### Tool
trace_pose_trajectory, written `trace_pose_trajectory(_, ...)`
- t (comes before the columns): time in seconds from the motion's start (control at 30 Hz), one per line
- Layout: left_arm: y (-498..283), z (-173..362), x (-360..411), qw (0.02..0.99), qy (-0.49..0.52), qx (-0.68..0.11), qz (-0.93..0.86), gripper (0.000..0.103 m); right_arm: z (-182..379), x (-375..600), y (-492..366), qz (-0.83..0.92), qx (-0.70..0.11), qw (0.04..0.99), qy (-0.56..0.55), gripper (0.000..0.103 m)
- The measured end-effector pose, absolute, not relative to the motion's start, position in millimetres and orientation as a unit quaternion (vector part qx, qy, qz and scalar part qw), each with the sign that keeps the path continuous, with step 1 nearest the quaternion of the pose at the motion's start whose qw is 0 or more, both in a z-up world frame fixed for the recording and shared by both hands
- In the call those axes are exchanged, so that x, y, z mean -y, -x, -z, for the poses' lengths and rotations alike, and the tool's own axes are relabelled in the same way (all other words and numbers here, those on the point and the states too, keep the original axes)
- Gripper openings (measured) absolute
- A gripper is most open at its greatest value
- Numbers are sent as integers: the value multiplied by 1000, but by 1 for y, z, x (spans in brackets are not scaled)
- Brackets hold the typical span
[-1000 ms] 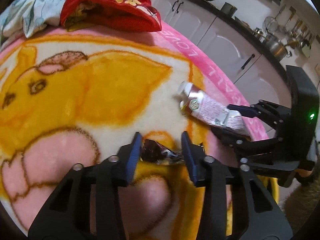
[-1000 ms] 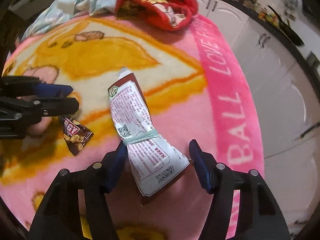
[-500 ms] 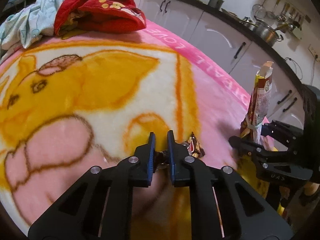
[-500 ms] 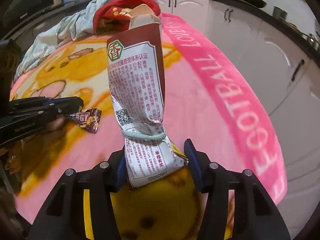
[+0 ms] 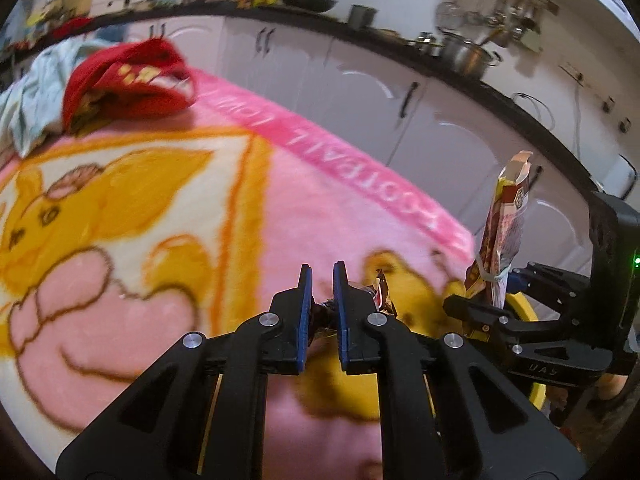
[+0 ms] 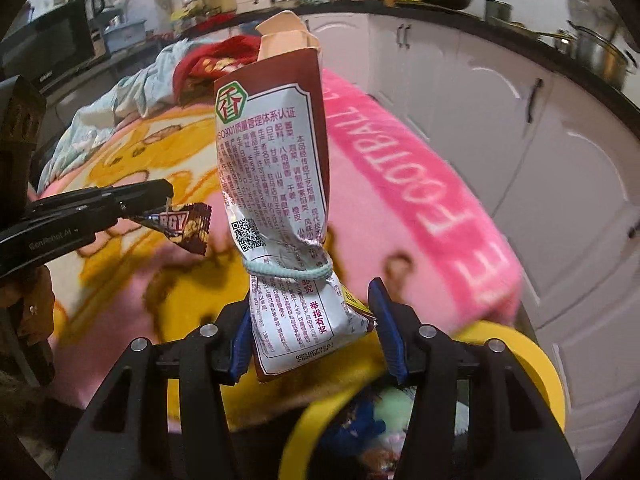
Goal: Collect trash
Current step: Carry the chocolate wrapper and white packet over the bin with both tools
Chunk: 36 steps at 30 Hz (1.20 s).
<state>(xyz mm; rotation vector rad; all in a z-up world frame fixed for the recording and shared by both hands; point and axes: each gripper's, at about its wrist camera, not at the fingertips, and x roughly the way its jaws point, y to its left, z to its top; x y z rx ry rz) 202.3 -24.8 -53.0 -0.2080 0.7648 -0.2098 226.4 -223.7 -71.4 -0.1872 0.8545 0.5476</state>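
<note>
A crumpled snack bag (image 6: 276,216), tied at its waist with a pale green band (image 6: 288,274), stands upright clamped by its lower end in the right gripper (image 6: 312,336), above the rim of a yellow bin (image 6: 532,364) that sits just beside the edge of the pink and yellow blanket (image 5: 168,208). A small brown candy wrapper (image 6: 186,228) hangs pinched in the nearly closed blue jaws of the left gripper (image 5: 321,312), lifted above the blanket and near the bag. Farther back on the blanket lie a red cloth (image 5: 128,84) and a pale cloth (image 5: 28,108), with white kitchen cabinets (image 5: 400,104) beyond.
</note>
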Motion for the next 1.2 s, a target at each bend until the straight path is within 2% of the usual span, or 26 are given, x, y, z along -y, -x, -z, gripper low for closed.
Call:
trace_pose_trajectory(0.67,-184,29,147,917,39,-340,203,6,64,347,-165,-149,-403,903,9,50)
trace_pose_trajectory(1.2,-176,31,211,909,-3,-331,255,7,85,394,-138,-97,-425,899,-42,50)
